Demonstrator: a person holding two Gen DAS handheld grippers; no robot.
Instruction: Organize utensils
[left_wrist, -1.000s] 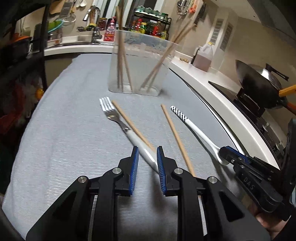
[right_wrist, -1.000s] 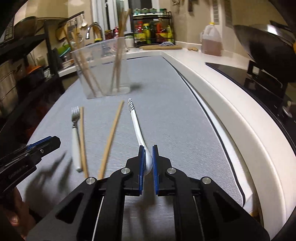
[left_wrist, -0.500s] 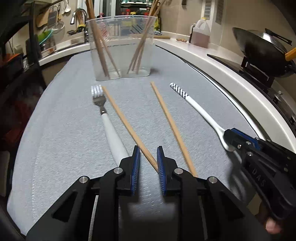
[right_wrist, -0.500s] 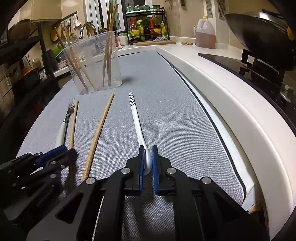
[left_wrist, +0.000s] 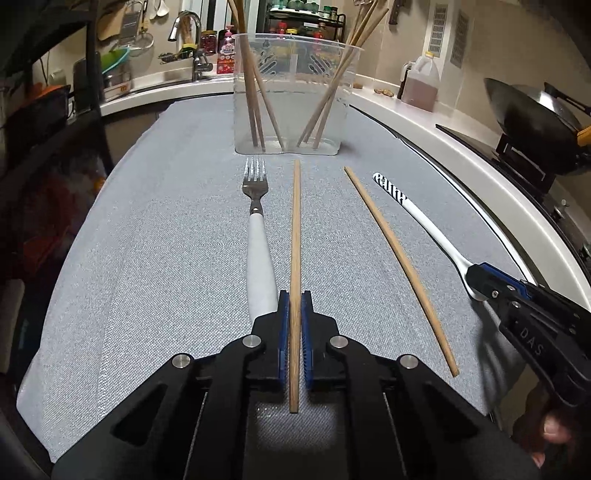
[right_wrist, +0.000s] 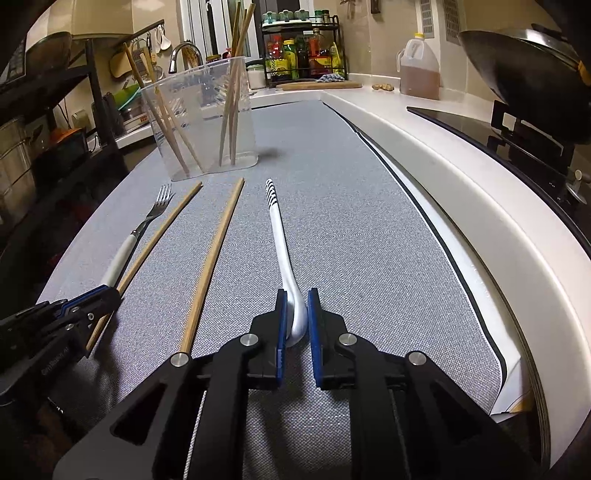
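Observation:
On the grey mat (left_wrist: 147, 258) lie a white-handled fork (left_wrist: 258, 243), two wooden chopsticks and a white spoon (left_wrist: 424, 225) with a striped handle end. My left gripper (left_wrist: 294, 295) is shut on the near end of the left chopstick (left_wrist: 295, 240), right beside the fork handle. The other chopstick (left_wrist: 399, 258) lies free. My right gripper (right_wrist: 295, 295) has the spoon (right_wrist: 280, 240) bowl between its pads; its jaws are opening and stand slightly apart. A clear container (left_wrist: 291, 92) with several chopsticks stands behind the utensils.
A white counter edge (right_wrist: 480, 206) runs along the mat's right side, with a black stove and a wok (right_wrist: 524, 74) beyond. A sink and faucet (left_wrist: 192, 44), bottles and a jug (left_wrist: 421, 85) are at the back. A dark rack (right_wrist: 55, 129) stands left.
My left gripper shifted from the fork handle over to the left chopstick and closed on it; the chopstick now points straight ahead. The right jaws have parted a little around the spoon bowl.

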